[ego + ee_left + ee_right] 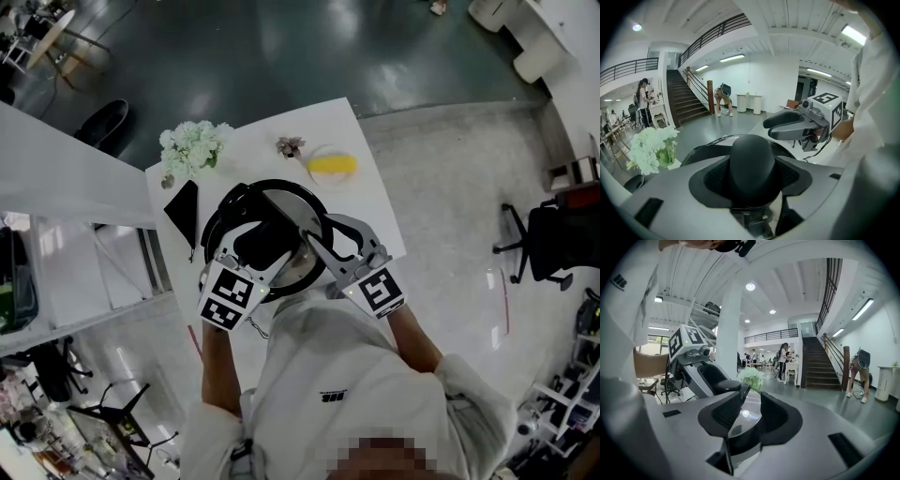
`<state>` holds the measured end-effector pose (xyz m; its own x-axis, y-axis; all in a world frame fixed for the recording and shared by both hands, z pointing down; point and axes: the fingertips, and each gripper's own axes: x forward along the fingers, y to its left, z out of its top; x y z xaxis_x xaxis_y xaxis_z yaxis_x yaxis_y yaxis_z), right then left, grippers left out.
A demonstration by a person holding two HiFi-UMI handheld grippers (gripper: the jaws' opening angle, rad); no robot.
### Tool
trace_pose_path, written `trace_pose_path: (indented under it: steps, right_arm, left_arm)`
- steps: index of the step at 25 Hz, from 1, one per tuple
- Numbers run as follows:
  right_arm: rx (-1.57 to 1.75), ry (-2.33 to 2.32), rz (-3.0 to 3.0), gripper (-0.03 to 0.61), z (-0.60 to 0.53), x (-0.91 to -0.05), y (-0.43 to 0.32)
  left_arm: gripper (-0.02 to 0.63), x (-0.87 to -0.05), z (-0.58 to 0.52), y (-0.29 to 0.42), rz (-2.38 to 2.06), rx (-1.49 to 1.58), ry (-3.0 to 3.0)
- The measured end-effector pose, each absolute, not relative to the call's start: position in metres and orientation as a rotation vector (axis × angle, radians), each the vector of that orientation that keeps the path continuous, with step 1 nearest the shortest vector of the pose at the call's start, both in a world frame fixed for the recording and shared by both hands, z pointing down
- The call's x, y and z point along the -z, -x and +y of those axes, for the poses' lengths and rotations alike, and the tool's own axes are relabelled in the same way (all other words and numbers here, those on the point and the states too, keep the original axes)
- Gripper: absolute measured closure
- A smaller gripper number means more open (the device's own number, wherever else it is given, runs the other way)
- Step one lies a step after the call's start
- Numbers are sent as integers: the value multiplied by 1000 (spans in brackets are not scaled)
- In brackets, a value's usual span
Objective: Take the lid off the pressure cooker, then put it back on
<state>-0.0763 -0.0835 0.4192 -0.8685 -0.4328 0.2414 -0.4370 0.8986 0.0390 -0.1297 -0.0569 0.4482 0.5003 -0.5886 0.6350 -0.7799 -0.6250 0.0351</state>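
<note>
Head view: looking down on a small square white table (370, 211), smooth top, sharp corners. Finding the round pressure cooker (212, 225) mid-table, w/ a black outer ring and a shiny steel lid (286, 202) over it, flat bar across, rounded black handle (265, 239) on the near side. Not managing to tell whether the lid is seated or just clear. Clamping that handle w/ the left gripper (255, 255). Reaching the cooker's near-right rim w/ the right gripper (330, 242). Leaving bare tabletop only beyond the cooker, toward fluffy white flowers (194, 145), a flat black slab (183, 208) and a yellow lump (331, 166). Sitting close to the table's near edge.

Left gripper view: pressing ribbed dark pads on both flanks of the smooth matte handle.

Right gripper view: pinching the lid's mirror-bright steel edge btwn textured pads, dark band just beneath.
</note>
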Motion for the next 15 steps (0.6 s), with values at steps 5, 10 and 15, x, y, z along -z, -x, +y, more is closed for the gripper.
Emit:
trace_pose_path:
  steps: [5, 10, 15]
  right_arm:
    - [-28, -692, -2819, 443, -92, -419, 57]
    - [-36, -731, -2810, 442, -99, -420, 34]
    - [-40, -776, -2789, 443, -108, -424, 9]
  left_arm:
    - [325, -449, -70, 110, -1129, -869, -2451]
    - [325, -452, -81, 87, -1103, -871, -2466]
    - [325, -455, -91, 64, -1074, -872, -2486]
